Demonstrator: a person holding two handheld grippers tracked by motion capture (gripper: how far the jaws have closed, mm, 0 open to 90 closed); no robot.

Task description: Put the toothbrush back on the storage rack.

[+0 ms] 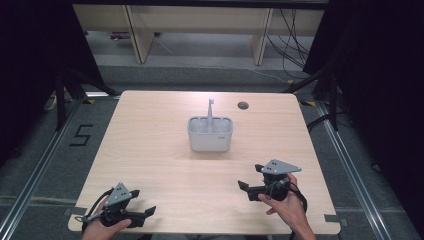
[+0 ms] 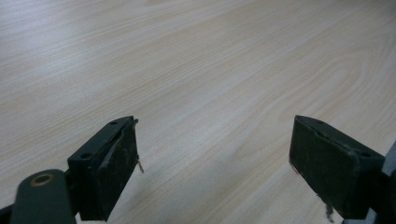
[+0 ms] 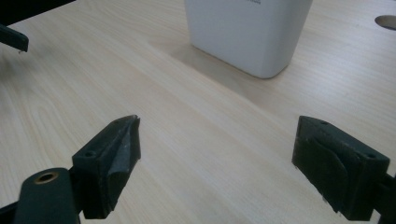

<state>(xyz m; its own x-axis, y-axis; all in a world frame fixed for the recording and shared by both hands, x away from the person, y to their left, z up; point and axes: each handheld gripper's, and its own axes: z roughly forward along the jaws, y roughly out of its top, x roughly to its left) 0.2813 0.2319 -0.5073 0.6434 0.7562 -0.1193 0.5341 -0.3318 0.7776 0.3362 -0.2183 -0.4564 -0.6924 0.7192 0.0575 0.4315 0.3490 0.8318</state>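
Note:
A white compartment caddy [image 1: 210, 134] stands in the middle of the wooden table [image 1: 160, 150], with a grey upright piece [image 1: 210, 111] rising from it. My left gripper [image 1: 144, 202] rests near the front left corner, held by a hand, its jaws wide apart over bare wood [image 2: 215, 158]. My right gripper [image 1: 250, 176] sits at the front right, jaws pointing toward the table's middle. It stands open with nothing between its jaws [image 3: 217, 158], and the caddy's lower wall [image 3: 247, 32] lies a short way beyond them.
A round cable hole [image 1: 243, 105] sits in the tabletop behind and right of the caddy, also seen in the right gripper view as the cable hole [image 3: 386, 21]. Dark curtains flank the table, with wooden desk legs and cables on the floor beyond.

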